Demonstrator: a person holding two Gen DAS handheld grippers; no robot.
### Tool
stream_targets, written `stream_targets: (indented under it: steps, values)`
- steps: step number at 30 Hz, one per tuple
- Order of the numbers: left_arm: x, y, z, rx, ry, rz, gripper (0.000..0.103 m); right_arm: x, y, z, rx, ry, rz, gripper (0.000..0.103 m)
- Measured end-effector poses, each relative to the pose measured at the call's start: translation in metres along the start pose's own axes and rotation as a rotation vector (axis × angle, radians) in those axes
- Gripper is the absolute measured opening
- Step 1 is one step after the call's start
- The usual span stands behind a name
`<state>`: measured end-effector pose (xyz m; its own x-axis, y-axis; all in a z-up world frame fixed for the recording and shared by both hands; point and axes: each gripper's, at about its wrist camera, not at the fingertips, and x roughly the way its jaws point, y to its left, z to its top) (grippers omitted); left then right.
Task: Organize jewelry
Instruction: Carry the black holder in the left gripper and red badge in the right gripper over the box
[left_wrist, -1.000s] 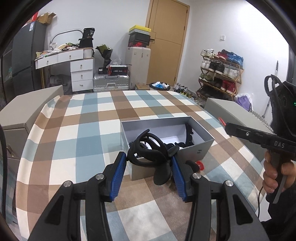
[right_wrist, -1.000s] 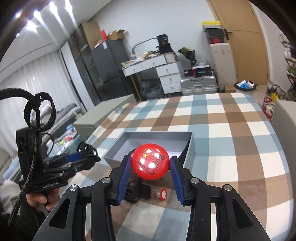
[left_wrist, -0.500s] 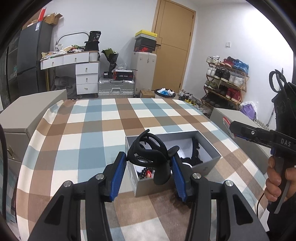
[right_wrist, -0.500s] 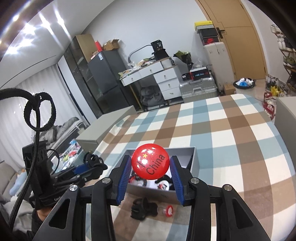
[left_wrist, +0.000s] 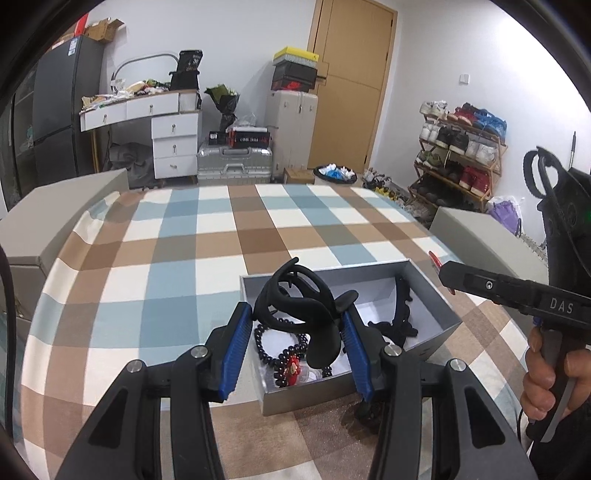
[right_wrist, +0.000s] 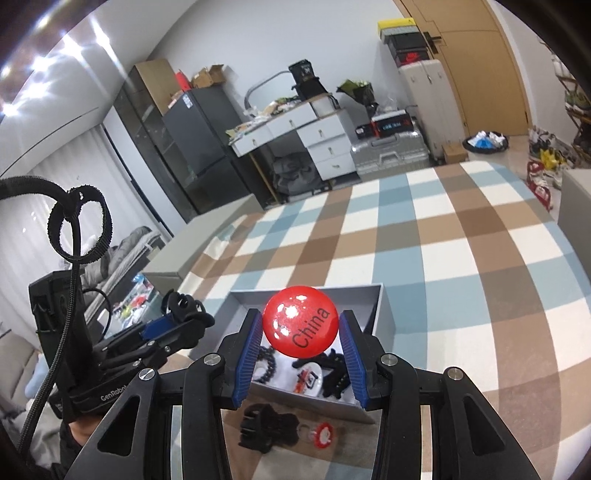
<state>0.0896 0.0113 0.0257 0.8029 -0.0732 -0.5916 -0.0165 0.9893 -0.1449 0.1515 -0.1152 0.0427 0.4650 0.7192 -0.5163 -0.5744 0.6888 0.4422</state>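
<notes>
My left gripper (left_wrist: 299, 317) is shut on a black hair claw clip (left_wrist: 306, 314) and holds it over the near part of an open grey box (left_wrist: 369, 280). In the box lie a dark bead bracelet (left_wrist: 271, 345), a red charm (left_wrist: 291, 365) and a black lace piece (left_wrist: 402, 317). My right gripper (right_wrist: 301, 328) is shut on a round red badge (right_wrist: 301, 325) lettered "China", held above the same box (right_wrist: 362, 299). A second black claw clip (right_wrist: 266, 428) and a small red and white charm (right_wrist: 321, 434) lie on the cloth in front of the box.
The box stands on a table with a blue, brown and white checked cloth (left_wrist: 221, 240). Grey cabinets (left_wrist: 480, 236) flank the table on both sides. A hand (left_wrist: 535, 380) holds the right gripper's handle at the right edge of the left wrist view.
Both grippers have moved forward, so the box now lies under their fingertips and its contents show. The badge has rolled a little clockwise. Both grips are unchanged.
</notes>
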Motion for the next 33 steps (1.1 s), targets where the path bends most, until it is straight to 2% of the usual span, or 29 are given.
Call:
stream_targets:
  steps: [8, 17, 33]
  values:
    - [0.015, -0.009, -0.001, 0.018, 0.045, 0.012, 0.043, 0.011, -0.006, -0.005, 0.029, 0.037, 0.007, 0.042]
    - [0.023, -0.021, 0.001, 0.063, 0.058, 0.035, 0.043, 0.011, -0.007, -0.004, 0.031, 0.029, 0.011, 0.042]
    - [0.034, -0.031, -0.003, 0.078, 0.078, 0.031, 0.043, 0.018, -0.007, -0.004, 0.039, 0.038, 0.011, 0.042]
